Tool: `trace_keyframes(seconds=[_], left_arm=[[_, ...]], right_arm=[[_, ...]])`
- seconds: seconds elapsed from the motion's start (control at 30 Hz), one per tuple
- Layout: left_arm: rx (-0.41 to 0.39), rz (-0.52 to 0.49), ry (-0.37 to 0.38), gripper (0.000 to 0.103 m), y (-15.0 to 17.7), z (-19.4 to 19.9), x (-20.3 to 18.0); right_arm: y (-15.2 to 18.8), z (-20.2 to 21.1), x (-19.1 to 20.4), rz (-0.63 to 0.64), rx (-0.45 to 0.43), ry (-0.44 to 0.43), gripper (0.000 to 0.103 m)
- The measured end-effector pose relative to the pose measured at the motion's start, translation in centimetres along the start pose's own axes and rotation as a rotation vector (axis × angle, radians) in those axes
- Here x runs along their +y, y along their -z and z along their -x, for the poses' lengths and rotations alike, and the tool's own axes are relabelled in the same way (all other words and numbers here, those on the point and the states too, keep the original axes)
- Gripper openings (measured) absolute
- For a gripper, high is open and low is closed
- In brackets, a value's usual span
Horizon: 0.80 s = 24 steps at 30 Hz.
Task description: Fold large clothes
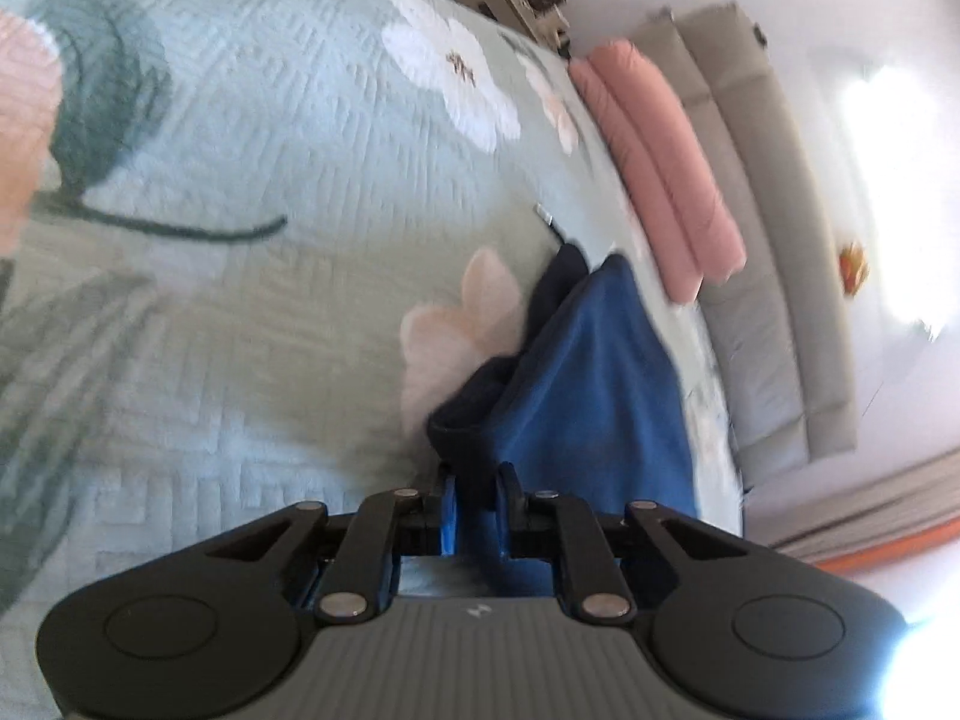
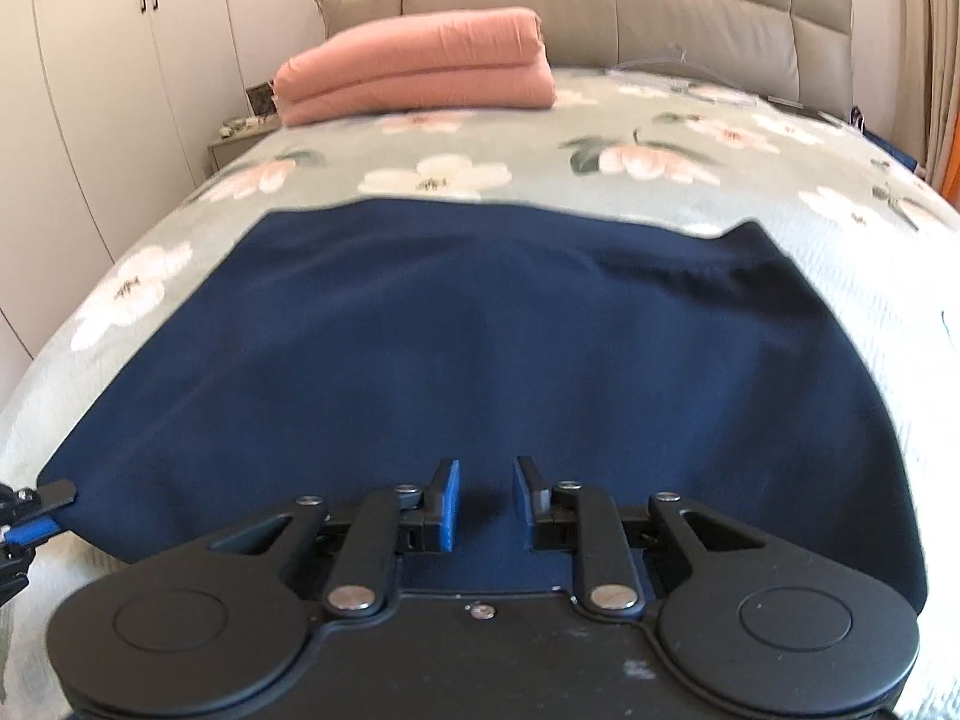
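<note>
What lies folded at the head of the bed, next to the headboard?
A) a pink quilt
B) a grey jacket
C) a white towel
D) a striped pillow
A: a folded pink quilt rests on the floral bedspread just in front of the padded headboard, beyond the spread navy garment.

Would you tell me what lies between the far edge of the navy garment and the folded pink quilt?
Only bare floral bedspread: in the right wrist view nothing rests between the navy garment and the pink quilt.
</note>
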<state>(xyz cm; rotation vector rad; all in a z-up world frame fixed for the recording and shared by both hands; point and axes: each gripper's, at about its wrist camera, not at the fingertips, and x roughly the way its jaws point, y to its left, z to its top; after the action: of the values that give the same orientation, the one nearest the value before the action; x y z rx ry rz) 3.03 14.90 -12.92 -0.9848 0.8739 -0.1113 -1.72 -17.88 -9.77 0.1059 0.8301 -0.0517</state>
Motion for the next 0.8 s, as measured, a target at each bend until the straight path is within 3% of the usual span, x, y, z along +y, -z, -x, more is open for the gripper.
trace_keyframes(seconds=[0.17, 0.23, 0.33, 0.47, 0.5, 0.53, 0.67, 0.73, 0.8], left_arm=[[-0.004, 0.045, 0.074, 0.033, 0.3, -1.7, 0.0], [-0.012, 0.083, 0.120, 0.057, 0.4, -2.5, 0.0], [-0.031, 0.105, 0.169, 0.064, 0.8, -3.7, -0.4], [-0.044, 0.085, 0.171, 0.057, 0.9, -6.6, -2.3], [-0.034, 0.080, 0.165, 0.043, 0.8, -7.5, -2.8], [-0.017, 0.074, 0.142, 0.023, 0.7, -8.4, -3.3], [-0.017, 0.043, 0.119, 0.014, 0.6, -8.4, -4.2], [-0.028, 0.008, 0.146, 0.013, 0.6, -6.9, -5.0], [-0.042, -0.027, 0.172, 0.013, 0.5, -5.9, -6.2]], right_arm=[[0.0, -0.2, 0.0, 0.005, 0.008, 0.007, 0.025], [-0.1, -0.1, 0.1, 0.015, 0.008, 0.008, 0.025], [-0.3, -0.2, 0.2, 0.023, 0.006, 0.016, 0.025], [-0.4, -0.5, 0.4, 0.018, 0.002, 0.030, 0.025], [-0.4, -0.5, 0.5, 0.019, 0.000, 0.034, 0.025], [-0.4, -0.5, 0.6, 0.022, -0.004, 0.037, 0.025], [-0.7, 0.0, 0.7, 0.024, -0.042, 0.028, 0.024], [-0.9, 0.3, 0.7, 0.021, -0.059, 0.016, 0.008], [-1.0, 0.4, 0.8, 0.014, -0.081, 0.012, 0.006]])
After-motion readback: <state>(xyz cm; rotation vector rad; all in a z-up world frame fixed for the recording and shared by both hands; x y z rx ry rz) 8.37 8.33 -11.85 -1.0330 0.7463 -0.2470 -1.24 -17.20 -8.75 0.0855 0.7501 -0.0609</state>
